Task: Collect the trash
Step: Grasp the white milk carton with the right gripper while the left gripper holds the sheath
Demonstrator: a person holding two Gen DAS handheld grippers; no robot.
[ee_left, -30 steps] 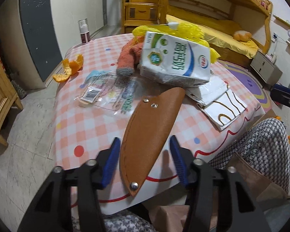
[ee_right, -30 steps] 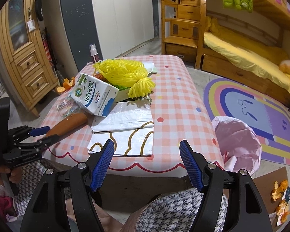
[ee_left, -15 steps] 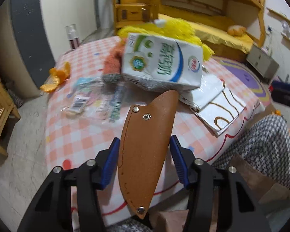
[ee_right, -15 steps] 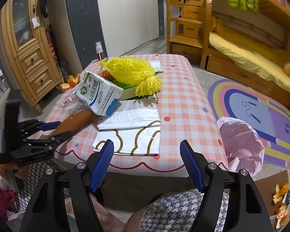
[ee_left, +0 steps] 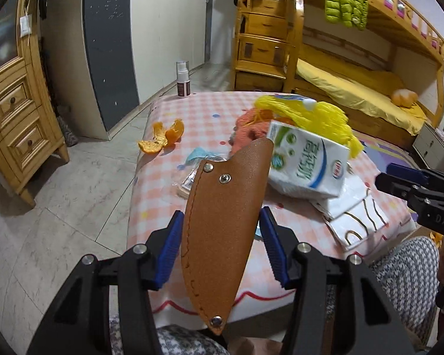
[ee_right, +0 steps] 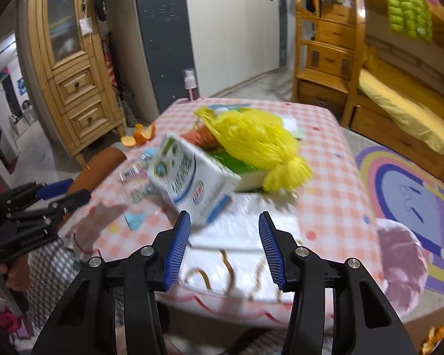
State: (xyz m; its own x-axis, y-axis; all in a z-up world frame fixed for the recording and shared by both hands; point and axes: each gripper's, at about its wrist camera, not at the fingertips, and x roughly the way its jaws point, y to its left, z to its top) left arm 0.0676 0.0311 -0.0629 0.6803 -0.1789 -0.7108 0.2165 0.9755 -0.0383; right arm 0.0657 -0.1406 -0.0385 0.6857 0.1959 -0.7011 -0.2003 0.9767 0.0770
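Note:
My left gripper [ee_left: 220,247] is shut on a brown leather sheath [ee_left: 225,222] and holds it lifted above the table's near edge; the sheath also shows in the right wrist view [ee_right: 99,162]. My right gripper [ee_right: 223,247] is open and empty, in front of a white milk carton [ee_right: 192,183] lying on the checked table [ee_right: 325,177]. The carton also shows in the left wrist view [ee_left: 307,162]. Orange peel [ee_left: 161,137], clear wrappers [ee_right: 133,177] and a white plastic bag [ee_right: 242,248] lie on the table.
A yellow mesh bag [ee_right: 257,145] and an orange glove [ee_left: 248,127] lie behind the carton. A spray bottle [ee_left: 183,79] stands at the far edge. A pink-lined bin [ee_right: 399,254] stands on the floor at the right. A wooden cabinet [ee_right: 71,59] is at the left.
My left gripper closed on the sheath and lifted it off the table, tilting up. My right gripper moved forward toward the milk carton and narrowed somewhat.

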